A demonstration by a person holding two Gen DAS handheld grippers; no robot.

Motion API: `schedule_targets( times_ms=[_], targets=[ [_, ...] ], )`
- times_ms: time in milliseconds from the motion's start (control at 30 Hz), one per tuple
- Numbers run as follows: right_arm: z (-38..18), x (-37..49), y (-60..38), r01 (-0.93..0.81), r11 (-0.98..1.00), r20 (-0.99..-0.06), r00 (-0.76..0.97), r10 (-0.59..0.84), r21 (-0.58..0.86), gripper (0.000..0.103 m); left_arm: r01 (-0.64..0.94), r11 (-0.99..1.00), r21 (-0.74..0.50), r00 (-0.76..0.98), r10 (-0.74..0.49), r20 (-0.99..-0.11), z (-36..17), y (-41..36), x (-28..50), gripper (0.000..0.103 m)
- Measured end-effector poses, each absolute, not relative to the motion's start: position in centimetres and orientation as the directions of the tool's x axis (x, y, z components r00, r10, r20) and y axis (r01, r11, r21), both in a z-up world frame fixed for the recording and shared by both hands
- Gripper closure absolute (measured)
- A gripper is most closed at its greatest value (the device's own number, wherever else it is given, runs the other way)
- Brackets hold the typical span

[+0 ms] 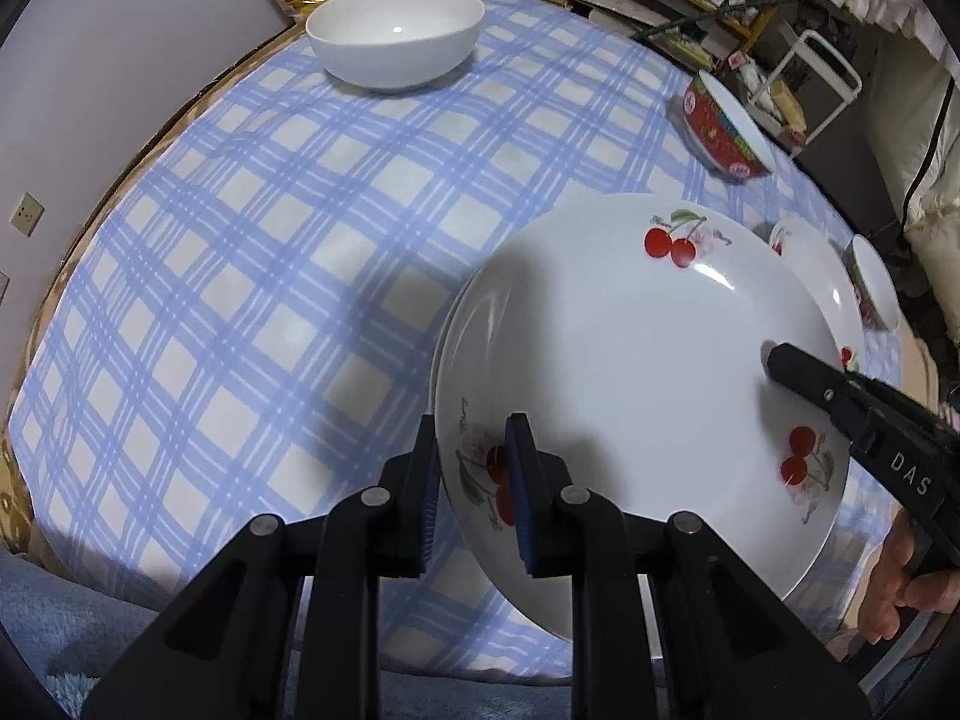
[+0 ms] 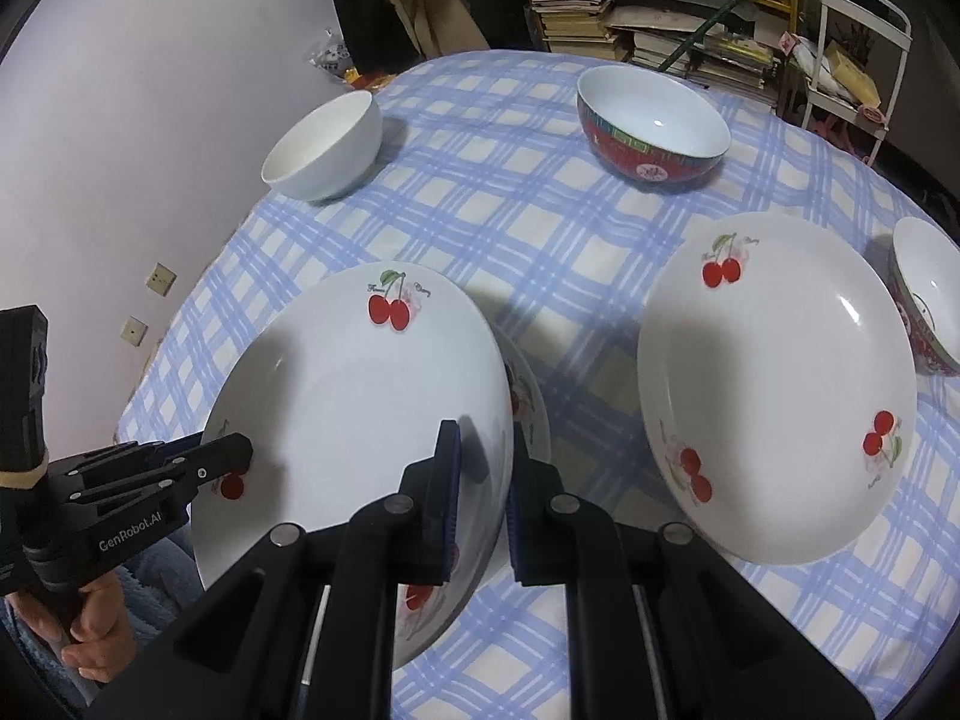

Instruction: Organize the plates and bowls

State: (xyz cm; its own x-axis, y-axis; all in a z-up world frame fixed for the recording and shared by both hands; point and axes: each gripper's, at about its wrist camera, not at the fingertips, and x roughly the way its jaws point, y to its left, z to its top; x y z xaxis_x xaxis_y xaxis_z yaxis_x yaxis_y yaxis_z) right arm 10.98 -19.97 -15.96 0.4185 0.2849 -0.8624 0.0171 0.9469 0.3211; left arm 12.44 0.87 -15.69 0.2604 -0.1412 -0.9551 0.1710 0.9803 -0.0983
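Both grippers hold one white cherry-print plate [image 1: 630,360] by opposite rims, lifted and tilted above another cherry plate [image 2: 531,402] that lies under it on the table. My left gripper [image 1: 474,468] is shut on the plate's left rim. My right gripper [image 2: 483,480] is shut on its right rim; the plate shows in the right wrist view [image 2: 360,408]. A third cherry plate [image 2: 780,396] lies flat to the right. A white bowl [image 1: 396,36] and a red-patterned bowl [image 2: 654,132] stand at the far side. Another red-patterned bowl [image 2: 930,294] stands at the right edge.
The round table [image 1: 240,276] has a blue plaid cloth. A pale wall is close on the left. Cluttered shelves with books [image 2: 600,18] and a white rack [image 2: 858,48] stand behind the table.
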Motion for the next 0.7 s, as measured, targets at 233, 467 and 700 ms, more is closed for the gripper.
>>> schedule_targets(
  times_ms=[233,467,700],
  targets=[
    [-16.9,10.8,-19.7,0.022,0.956,-0.879,0.4,0.26,0.293,0.088,0.189,0.981,-0.051,0.241,-0.096,-0.966,-16.8,0.2,12.2,0.082],
    [-17.7,11.2,-18.8,-0.014,0.968,-0.89,0.39,0.238,0.252,0.093,0.183,0.982,-0.036,0.194,-0.072,-0.978,-19.0,0.4,13.3,0.086],
    [-18.5,11.6,-19.1,-0.006,0.973,-0.905,0.368,0.215,0.229,0.092,0.199,0.979,-0.049,0.2,-0.089,-0.976,-19.2,-0.1,13.4,0.088]
  ],
)
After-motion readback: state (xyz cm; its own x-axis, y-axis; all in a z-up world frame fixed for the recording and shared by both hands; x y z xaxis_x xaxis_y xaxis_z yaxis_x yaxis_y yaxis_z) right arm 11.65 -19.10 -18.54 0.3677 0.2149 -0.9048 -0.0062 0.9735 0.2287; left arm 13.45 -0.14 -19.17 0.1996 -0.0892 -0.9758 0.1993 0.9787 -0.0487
